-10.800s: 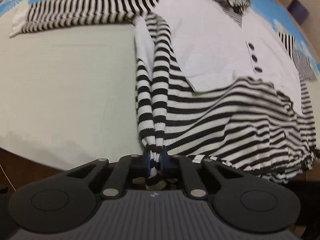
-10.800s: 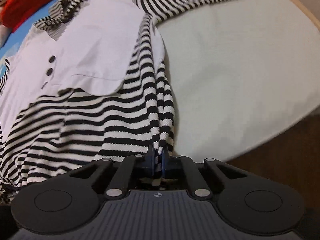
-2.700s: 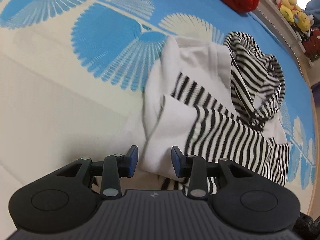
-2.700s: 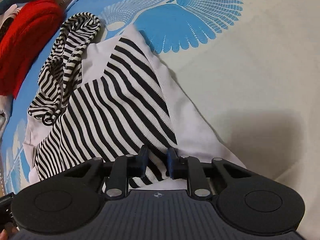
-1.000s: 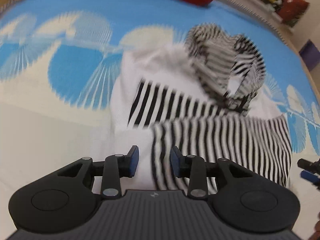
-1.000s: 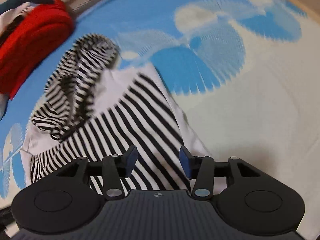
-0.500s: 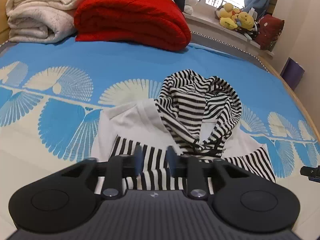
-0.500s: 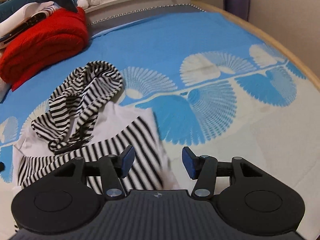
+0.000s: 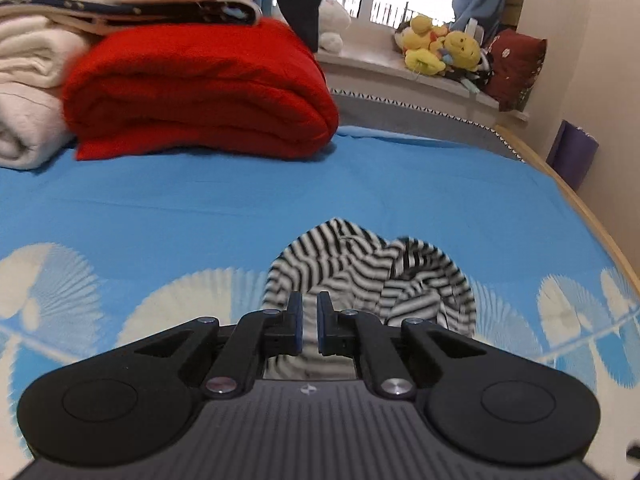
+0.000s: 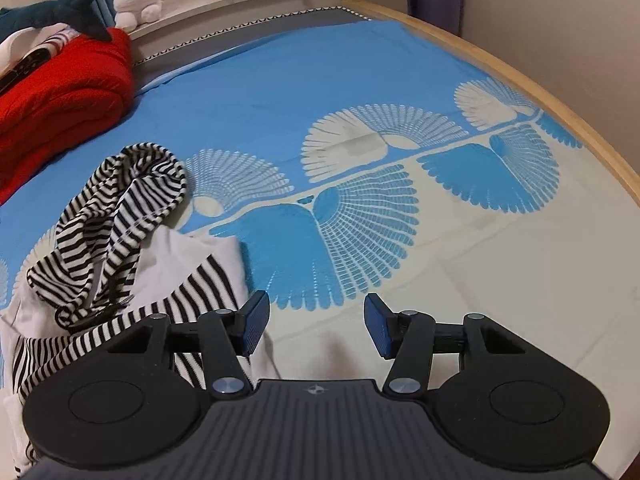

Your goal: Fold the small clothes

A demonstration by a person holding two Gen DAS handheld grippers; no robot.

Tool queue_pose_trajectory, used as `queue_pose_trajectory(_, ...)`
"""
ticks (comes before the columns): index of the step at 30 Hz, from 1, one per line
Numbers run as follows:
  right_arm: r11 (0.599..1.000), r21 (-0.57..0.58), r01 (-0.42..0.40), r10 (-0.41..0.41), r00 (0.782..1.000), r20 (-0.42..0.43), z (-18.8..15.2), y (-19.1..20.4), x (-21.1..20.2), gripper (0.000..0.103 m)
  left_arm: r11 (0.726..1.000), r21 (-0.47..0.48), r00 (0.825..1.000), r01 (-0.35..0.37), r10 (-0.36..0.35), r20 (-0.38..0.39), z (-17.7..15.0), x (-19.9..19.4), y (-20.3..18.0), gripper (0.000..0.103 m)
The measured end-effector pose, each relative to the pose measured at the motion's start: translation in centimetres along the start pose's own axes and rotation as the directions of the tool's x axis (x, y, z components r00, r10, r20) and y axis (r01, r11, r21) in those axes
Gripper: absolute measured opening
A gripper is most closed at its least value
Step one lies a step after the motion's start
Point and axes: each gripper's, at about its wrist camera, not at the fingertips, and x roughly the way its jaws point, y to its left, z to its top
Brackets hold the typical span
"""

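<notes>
I look across a bed [image 10: 592, 152] with a pale wooden edge, spread with a blue sheet [image 9: 280, 192] printed with white fans. A folded red blanket [image 9: 200, 96] sits beside cream blankets [image 9: 24, 88]. Yellow plush toys [image 9: 440, 54] crowd the bright window ledge [image 9: 400, 76], and a beige wall [image 10: 560, 12] runs alongside.

One striped hooded garment [image 10: 120, 240], one red blanket [image 9: 200, 92], one shark plush [image 10: 68, 12], two grippers [image 9: 309, 320] [image 10: 316, 328]

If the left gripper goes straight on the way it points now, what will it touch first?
Most likely the striped hood of the folded garment. The left gripper points at it, nearly shut, with nothing between its fingers. Past the hood lies only blue sheet. Depth is hard to judge here.
</notes>
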Motion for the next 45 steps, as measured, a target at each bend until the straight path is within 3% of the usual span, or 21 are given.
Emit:
queue_pose_trajectory(2, 1.0, 0.004, 0.002, -0.002, 1.0, -0.003, 0.1, -0.2, 0.2, 0.054, 0.999, -0.031, 0.999, 0.025, -0.026, -0.039, 1.5, 3.6, -0.1, 0.007)
queue_pose_trajectory(6, 1.0, 0.01, 0.002, -0.002, 1.0, -0.017, 0.1, -0.2, 0.7, 0.054, 0.999, -0.042, 0.995, -0.007, 0.002, -0.101, 3.1, 9.9, -0.4, 0.01)
queue_pose_trajectory(7, 1.0, 0.011, 0.002, -0.002, 1.0, -0.02, 0.1, -0.1, 0.9, 0.054, 0.999, -0.033, 0.993, -0.023, 0.019, -0.113, 3.3, 11.2, -0.6, 0.016)
queue_pose_trajectory(10, 1.0, 0.006, -0.002, 0.002, 1.0, -0.031, 0.0, 0.4, 1.3, 0.054, 0.996, 0.01, 0.984, -0.086, 0.087, -0.159, 3.2, 15.2, -1.0, 0.059)
queue_pose_trajectory(13, 1.0, -0.011, -0.009, 0.008, 0.999, -0.038, -0.1, 1.1, 1.6, 0.054, 0.991, 0.042, 0.972, -0.131, 0.136, -0.19, 3.0, 18.3, -1.0, 0.064)
queue_pose_trajectory(15, 1.0, -0.026, -0.011, 0.01, 0.999, -0.04, -0.1, 1.6, 1.8, 0.054, 0.988, 0.056, 0.968, -0.145, 0.154, -0.201, 2.4, 19.7, -0.9, 0.063)
queue_pose_trajectory(16, 0.999, -0.031, -0.012, 0.011, 0.999, -0.041, -0.1, 1.7, 1.8, 0.054, 0.986, 0.07, 0.965, -0.154, 0.165, -0.202, 2.3, 20.2, -1.0, 0.056)
queue_pose_trajectory(17, 0.999, -0.034, -0.013, 0.012, 0.999, -0.042, -0.1, 1.8, 1.9, 0.054, 0.983, 0.086, 0.963, -0.165, 0.179, -0.2, 2.2, 20.6, -1.0, 0.029)
queue_pose_trajectory(18, 0.999, -0.036, -0.013, 0.011, 0.999, -0.041, -0.1, 1.9, 1.9, 0.054, 0.98, 0.103, 0.962, -0.171, 0.189, -0.199, 2.2, 20.8, -1.0, 0.009)
queue_pose_trajectory(19, 0.999, -0.039, -0.013, 0.012, 0.999, -0.041, 0.0, 1.9, 1.8, 0.054, 0.98, 0.114, 0.961, -0.166, 0.186, -0.206, 2.3, 20.9, -0.9, 0.001)
queue_pose_trajectory(20, 0.999, -0.04, -0.014, 0.013, 0.999, -0.039, 0.0, 1.9, 1.8, 0.054, 0.98, 0.121, 0.963, -0.161, 0.183, -0.198, 2.5, 20.5, -0.9, 0.001)
queue_pose_trajectory(24, 0.999, -0.043, -0.02, 0.019, 1.0, -0.024, 0.4, 1.9, 1.3, 0.054, 0.977, 0.173, 0.983, -0.128, 0.148, -0.108, 2.9, 16.1, -1.3, 0.001)
queue_pose_trajectory(28, 1.0, -0.014, -0.027, 0.026, 1.0, -0.012, 0.6, 1.7, 0.8, 0.054, 0.962, 0.273, 1.0, -0.005, 0.0, 0.019, 0.7, 6.9, -1.6, 0.001)
queue_pose_trajectory(32, 0.999, 0.012, -0.051, 0.051, 0.999, 0.005, 0.5, 1.9, 0.0, 0.054, 0.896, 0.413, 0.973, 0.164, -0.215, 0.081, -4.8, -4.6, -1.0, 0.001)
queue_pose_trajectory(35, 0.997, 0.042, -0.068, 0.067, 0.997, 0.032, 0.5, 1.8, -0.9, 0.054, 0.815, 0.506, 0.948, 0.281, -0.319, -0.011, -10.8, -12.1, 1.2, 0.001)
queue_pose_trajectory(36, 0.996, 0.053, -0.072, 0.07, 0.997, 0.041, 0.5, 1.7, -1.1, 0.054, 0.799, 0.517, 0.945, 0.307, -0.322, -0.062, -12.6, -13.9, 2.2, 0.001)
queue_pose_trajectory(38, 0.994, 0.074, -0.086, 0.082, 0.995, 0.061, 0.5, 1.5, -1.6, 0.054, 0.786, 0.476, 0.919, 0.395, -0.337, -0.206, -15.6, -16.8, 5.0, 0.002)
queue_pose_trajectory(40, 0.99, 0.089, -0.107, 0.1, 0.992, 0.078, 0.3, 1.4, -2.0, 0.054, 0.803, 0.404, 0.897, 0.438, -0.357, -0.261, -16.7, -19.3, 7.3, 0.004)
queue_pose_trajectory(41, 0.987, 0.098, -0.125, 0.117, 0.99, 0.081, 0.2, 1.5, -2.1, 0.054, 0.818, 0.373, 0.897, 0.439, -0.374, -0.235, -16.4, -20.2, 8.1, 0.006)
queue_pose_trajectory(43, 0.98, 0.116, -0.158, 0.15, 0.986, 0.077, -0.2, 1.7, -2.0, 0.049, 0.888, 0.23, 0.917, 0.399, -0.379, -0.127, -15.3, -21.2, 9.9, 0.025)
queue_pose_trajectory(45, 0.969, 0.139, -0.204, 0.198, 0.978, 0.059, -0.7, 2.2, -1.6, 0.04, 0.942, 0.027, 0.94, 0.333, -0.33, -0.09, -14.3, -19.5, 11.2, 0.026)
